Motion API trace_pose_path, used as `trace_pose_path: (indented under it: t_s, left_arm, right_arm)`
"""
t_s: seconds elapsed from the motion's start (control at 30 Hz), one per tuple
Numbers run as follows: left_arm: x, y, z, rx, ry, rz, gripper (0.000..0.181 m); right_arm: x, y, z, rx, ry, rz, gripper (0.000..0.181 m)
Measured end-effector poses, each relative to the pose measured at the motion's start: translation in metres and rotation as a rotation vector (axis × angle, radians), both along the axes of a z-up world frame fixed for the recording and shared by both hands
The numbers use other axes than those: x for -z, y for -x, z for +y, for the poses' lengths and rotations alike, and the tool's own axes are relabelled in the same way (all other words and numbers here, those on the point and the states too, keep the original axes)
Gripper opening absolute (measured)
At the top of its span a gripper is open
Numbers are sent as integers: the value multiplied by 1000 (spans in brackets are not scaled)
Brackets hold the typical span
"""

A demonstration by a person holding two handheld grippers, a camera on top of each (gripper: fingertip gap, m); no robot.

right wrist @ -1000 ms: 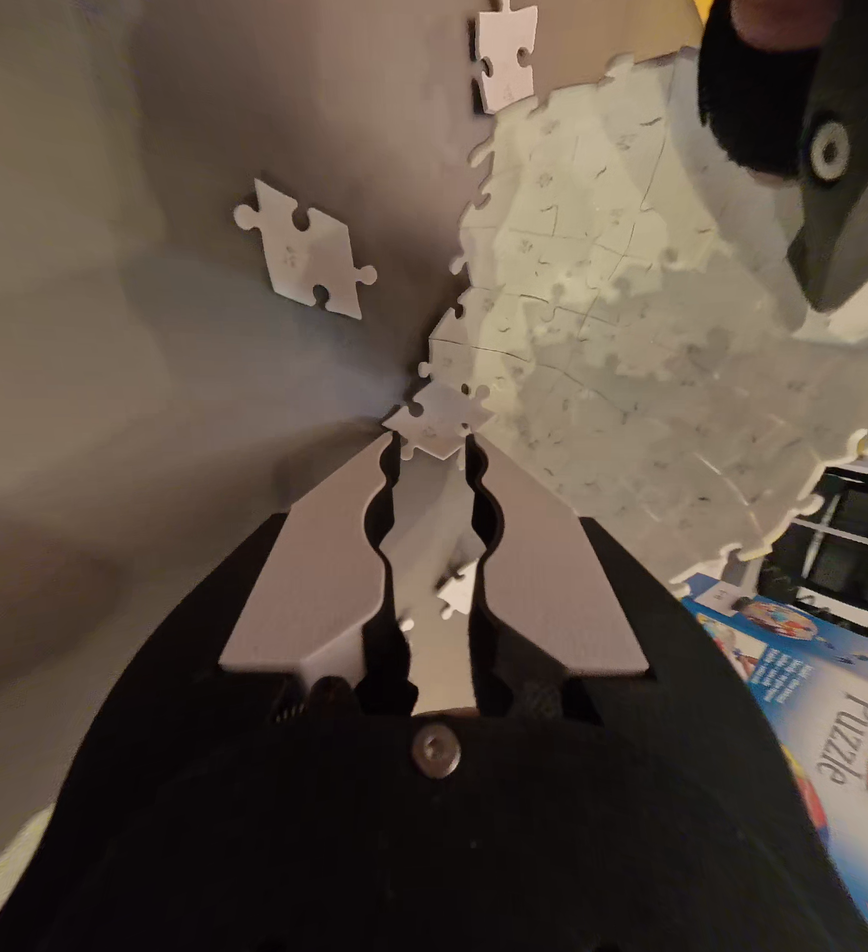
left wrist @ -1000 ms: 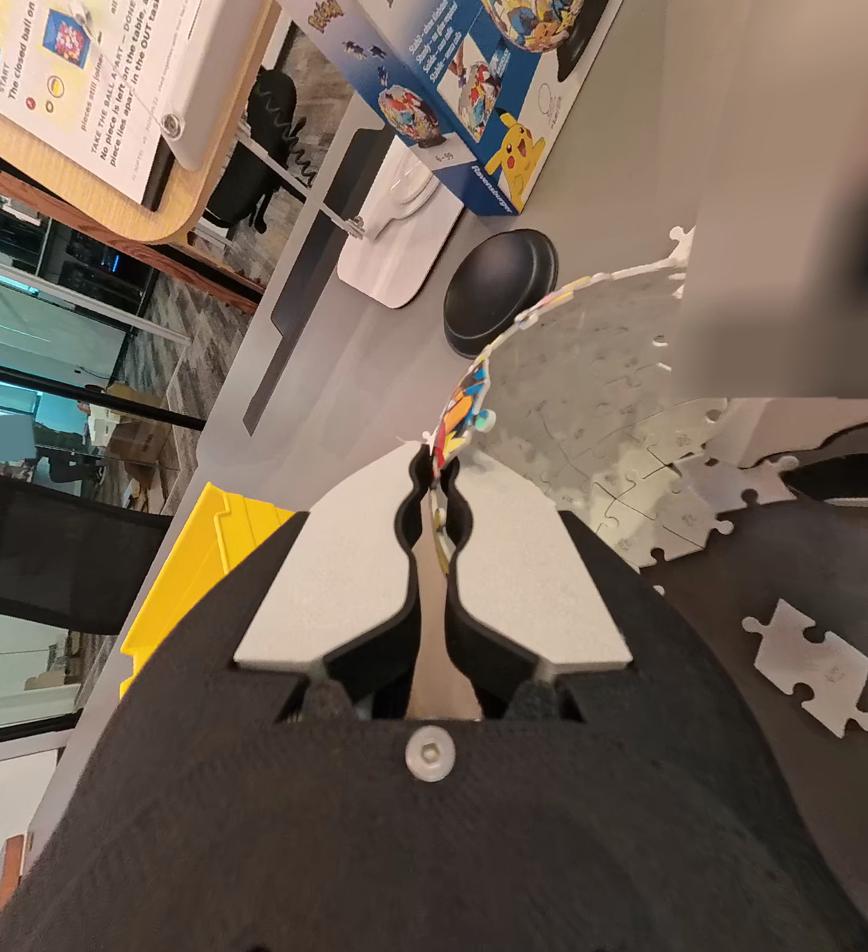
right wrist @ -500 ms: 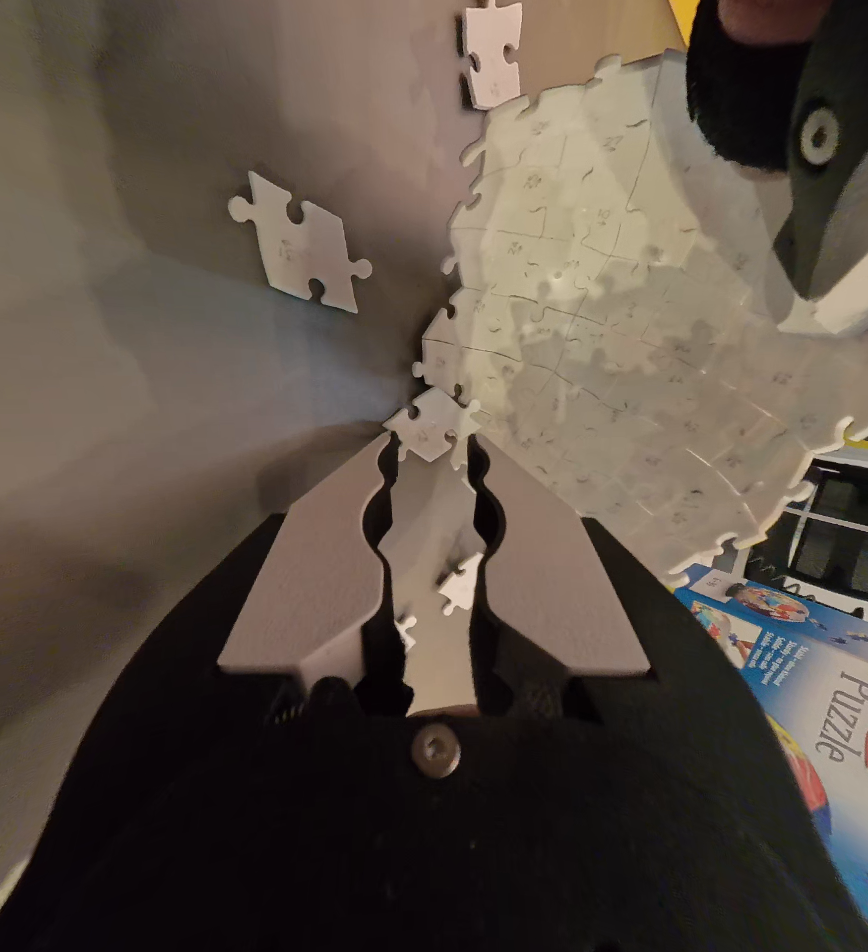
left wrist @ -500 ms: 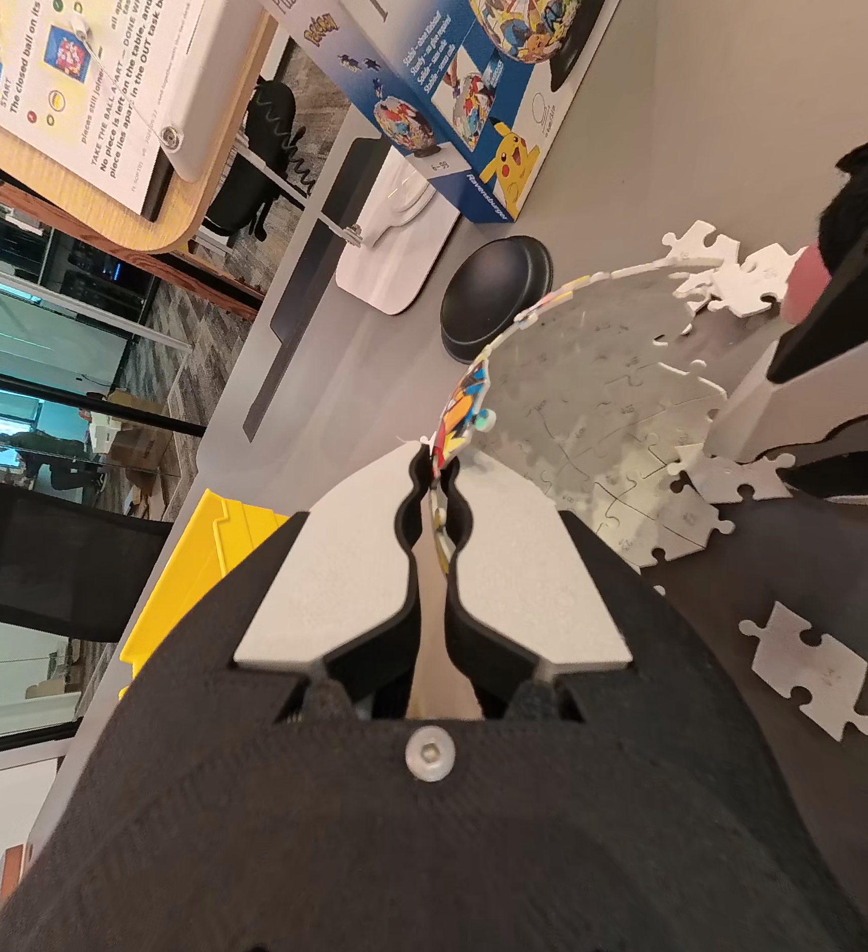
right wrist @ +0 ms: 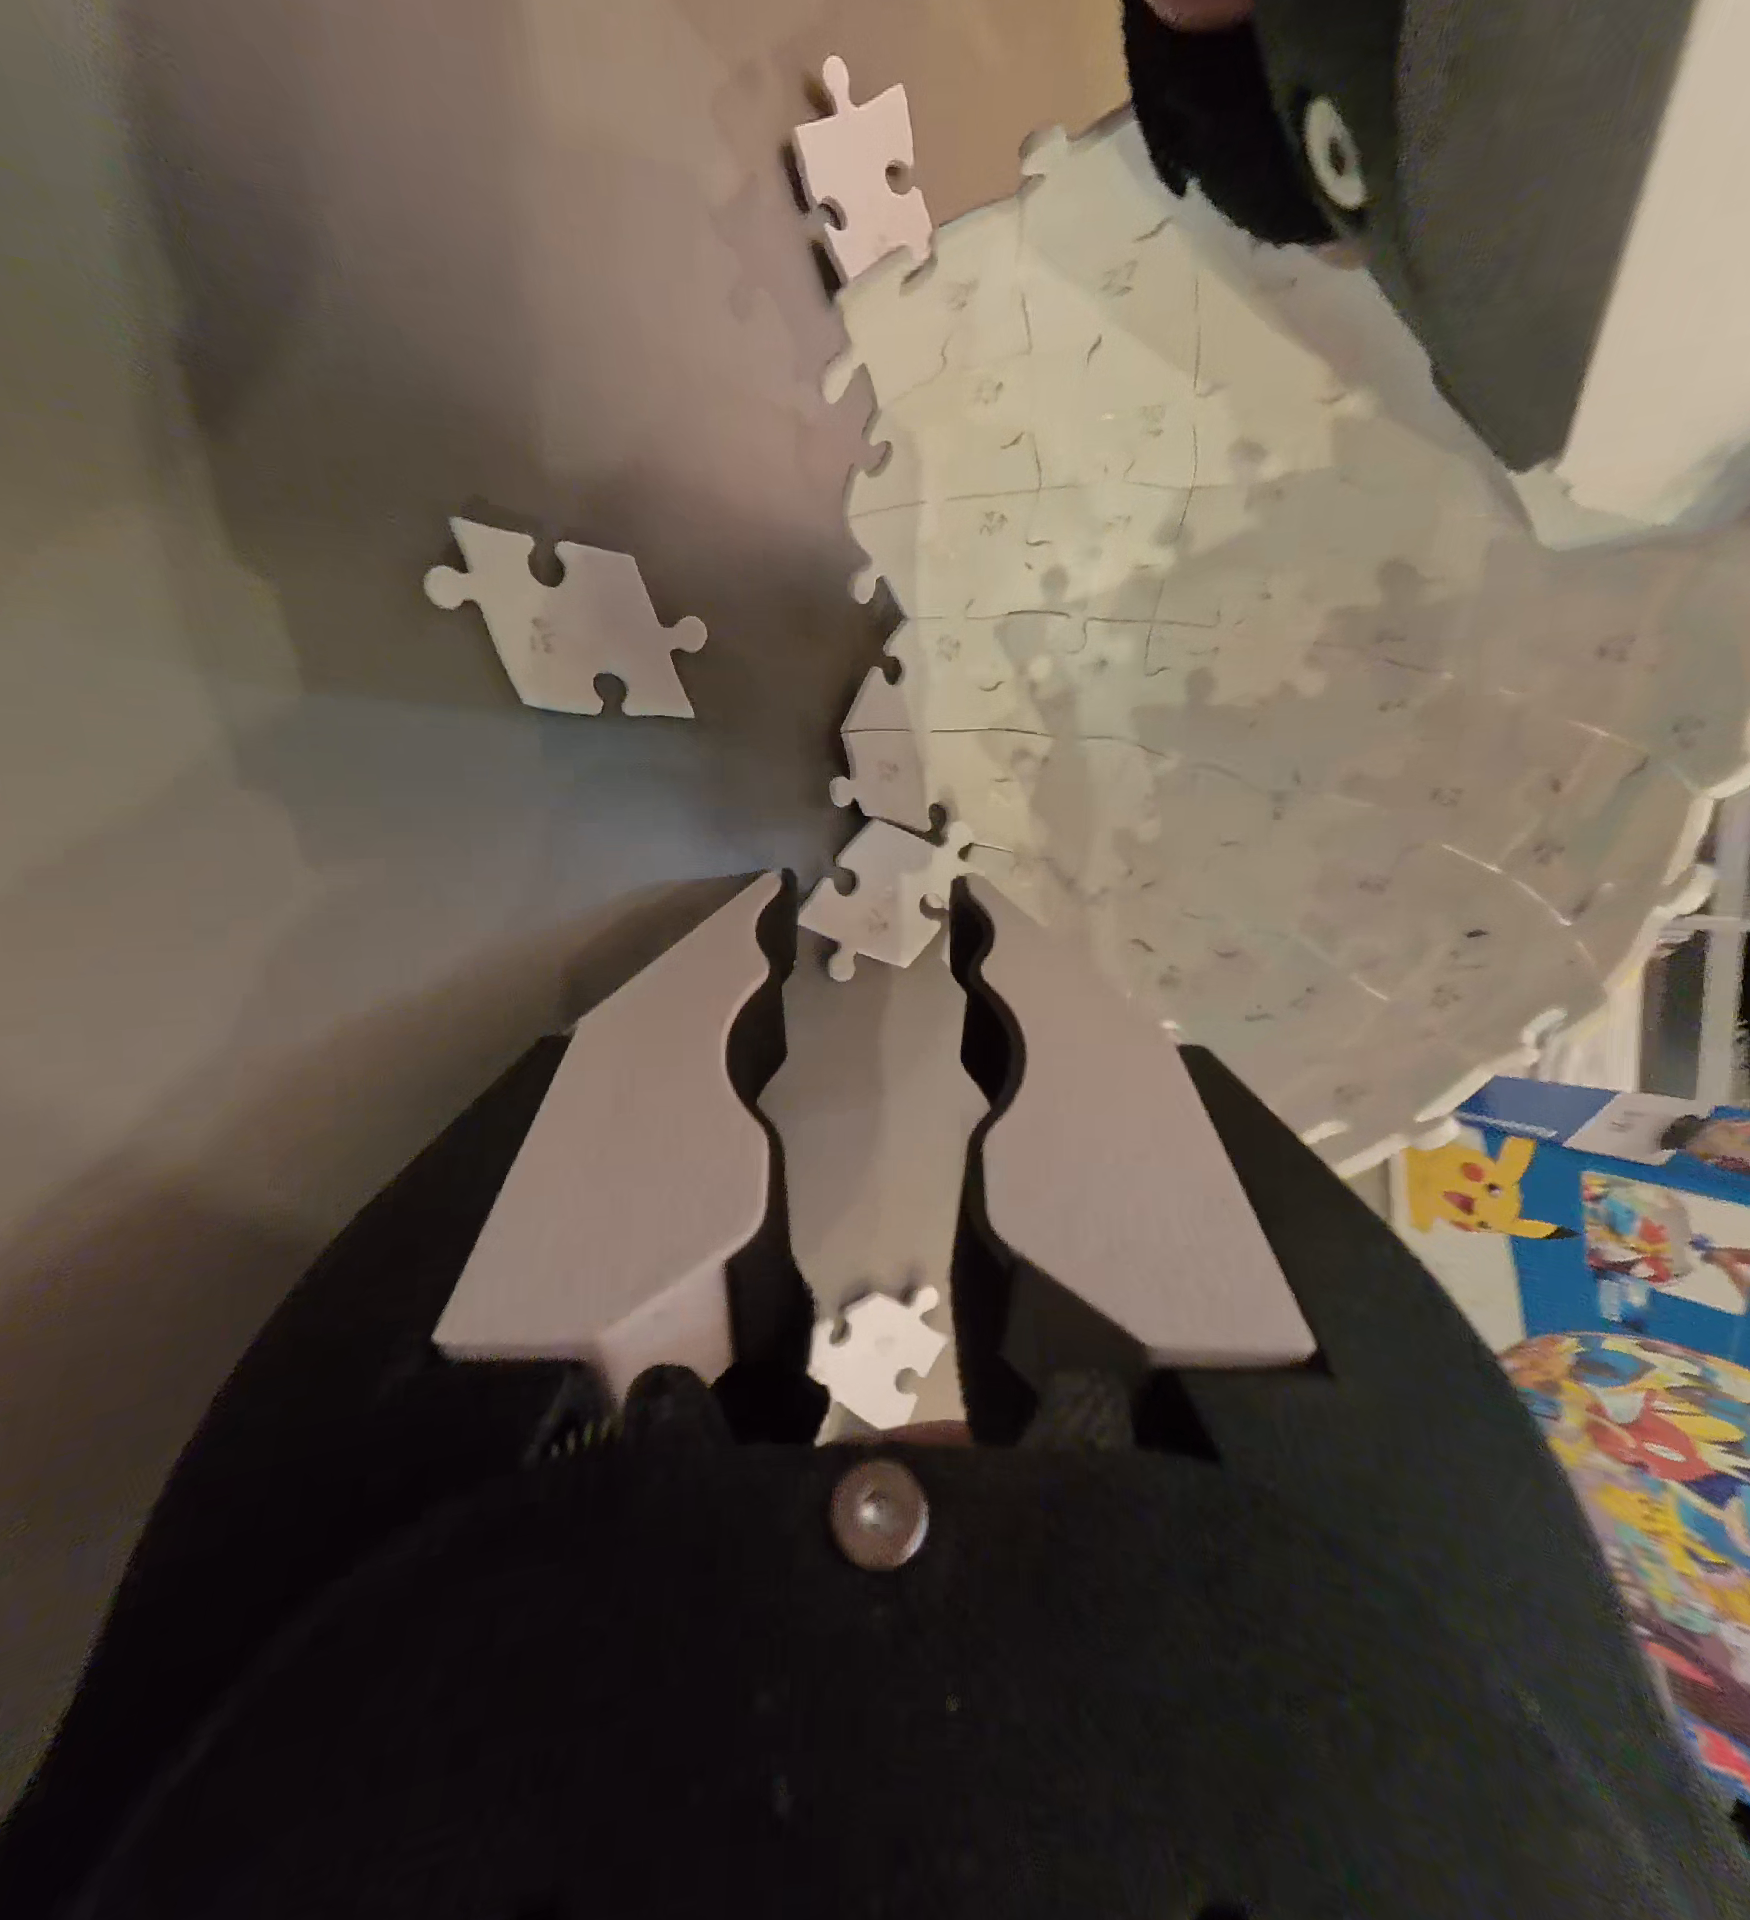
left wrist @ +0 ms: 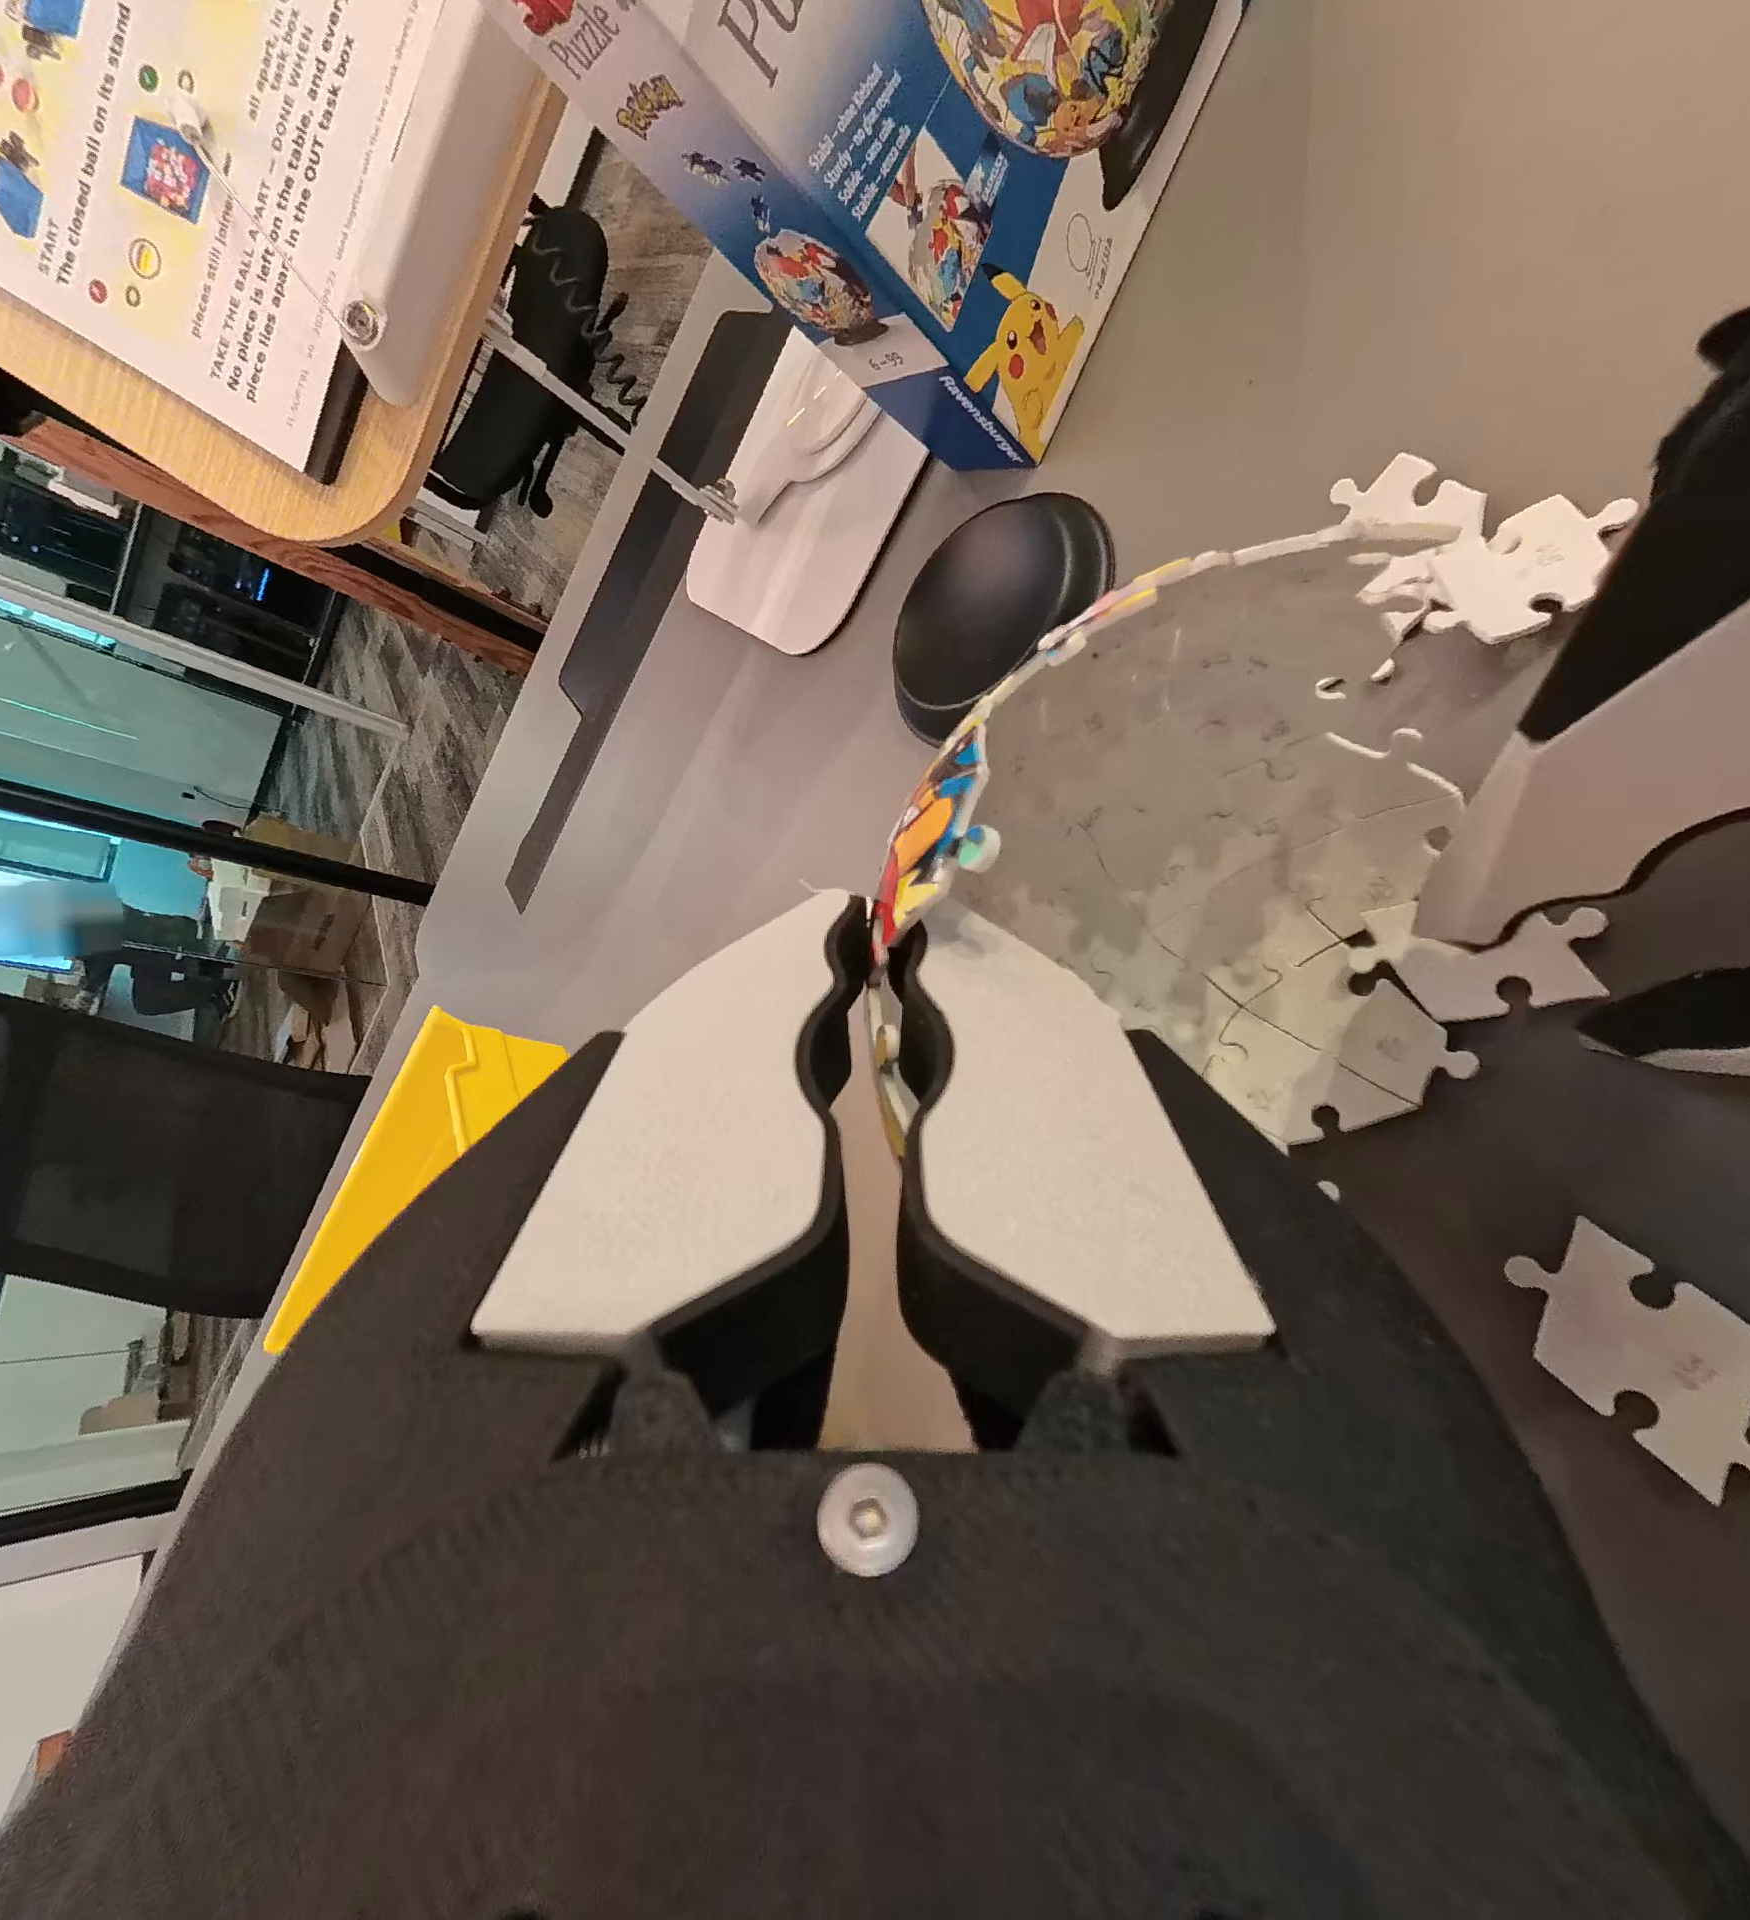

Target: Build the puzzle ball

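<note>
The half-built puzzle ball shell (left wrist: pixel 1214 810) shows its grey inside and a coloured outer rim. My left gripper (left wrist: pixel 881 925) is shut on that rim and holds the shell up off the table. In the right wrist view, my right gripper (right wrist: pixel 866 904) is shut on a single grey puzzle piece (right wrist: pixel 881 904), which is pressed against the lower left edge of the shell (right wrist: pixel 1214 675). The same gripper (left wrist: pixel 1681 727) and its piece (left wrist: pixel 1494 966) show at the right of the left wrist view. The left gripper (right wrist: pixel 1473 208) shows at the top right of the right wrist view.
Loose pieces lie on the grey table (right wrist: pixel 570 634) (right wrist: pixel 866 177) (right wrist: pixel 876 1351) (left wrist: pixel 1660 1361) (left wrist: pixel 1453 561). A black dome stand (left wrist: pixel 996 613), the blue puzzle box (left wrist: pixel 902 208) (right wrist: pixel 1681 1403), a yellow bin (left wrist: pixel 414 1143) and an instruction sheet (left wrist: pixel 123 156) lie beyond. There is about 12 centimeters between the tips of the two grippers.
My right gripper has kept its piece at the shell's edge while shifting a little along it. The left gripper's hold on the rim is the same.
</note>
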State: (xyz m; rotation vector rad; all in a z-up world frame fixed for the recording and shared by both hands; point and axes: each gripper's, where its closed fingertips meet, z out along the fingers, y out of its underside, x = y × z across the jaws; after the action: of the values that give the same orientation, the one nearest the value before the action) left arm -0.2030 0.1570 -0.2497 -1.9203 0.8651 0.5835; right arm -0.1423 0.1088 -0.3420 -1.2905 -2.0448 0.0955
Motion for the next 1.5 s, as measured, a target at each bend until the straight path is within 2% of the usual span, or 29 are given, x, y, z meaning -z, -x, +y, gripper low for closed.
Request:
trace_pose_path:
  t_s: [0.17,0.37,0.5,0.7,0.9,1.2,1.3,1.37,1.5]
  left_arm:
    - [0,-3,0,12,-1,5,3]
    - [0,-5,0,29,-6,10,3]
    - [-1,-8,-1,53,-11,4,4]
    - [-1,-11,-1,69,-22,11,4]
    - [0,-10,0,66,-22,15,4]
    - [-1,-12,0,70,-27,23,4]
    - [-1,-13,0,72,-29,24,4]
    - [0,-12,0,73,-30,23,4]
    - [0,-13,4,88,-28,38,4]
  right_arm:
    - [3,1,-2,10,54,21,19]
    - [3,2,-2,6,52,38,18]
    - [3,1,-1,-23,-11,43,15]
    - [6,1,-3,-52,-88,36,3]
    - [-1,-3,5,30,-61,50,23]
    - [2,-1,4,104,43,75,19]
    - [1,-2,4,115,77,89,22]
    - [-3,-4,1,89,80,99,37]
    - [-2,-8,-4,70,93,102,35]
